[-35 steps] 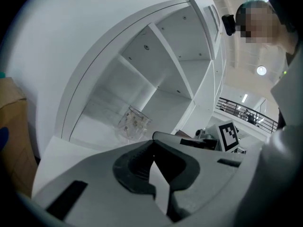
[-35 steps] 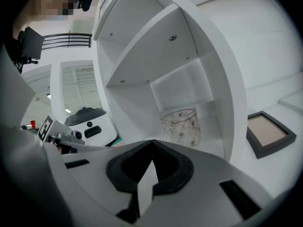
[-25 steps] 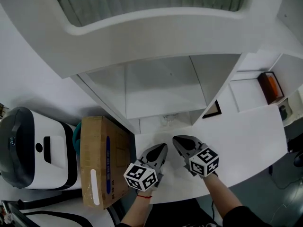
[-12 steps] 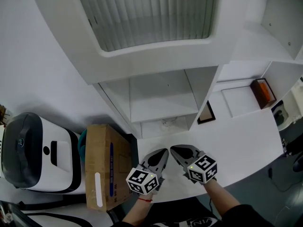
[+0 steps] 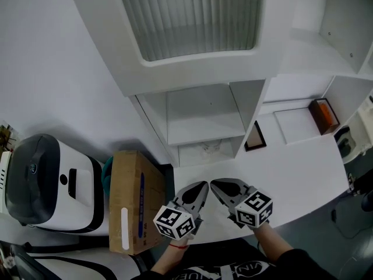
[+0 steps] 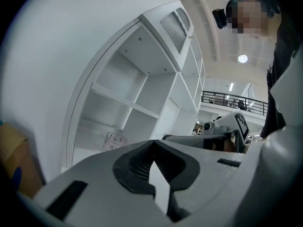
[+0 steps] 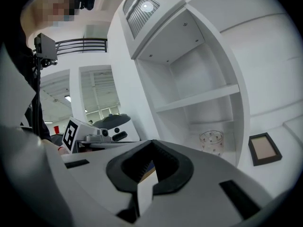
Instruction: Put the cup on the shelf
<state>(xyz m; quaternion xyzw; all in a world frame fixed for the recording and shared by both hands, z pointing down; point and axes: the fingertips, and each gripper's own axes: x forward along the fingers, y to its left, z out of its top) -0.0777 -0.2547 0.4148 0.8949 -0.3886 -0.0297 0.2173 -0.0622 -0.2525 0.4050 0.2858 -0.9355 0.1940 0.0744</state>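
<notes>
- We log the cup: clear glass, faint dots, upright in the lowest bay of the shelf, frame centre.
- Left gripper and right gripper: both clenched, empty, lower centre.

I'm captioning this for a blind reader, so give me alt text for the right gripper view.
The right gripper, its grey fingers shut on nothing, fills the foreground, facing a white open shelf unit. A clear dotted glass cup stands in the unit's lowest compartment, with a small dark-framed picture just right of the unit.
</notes>
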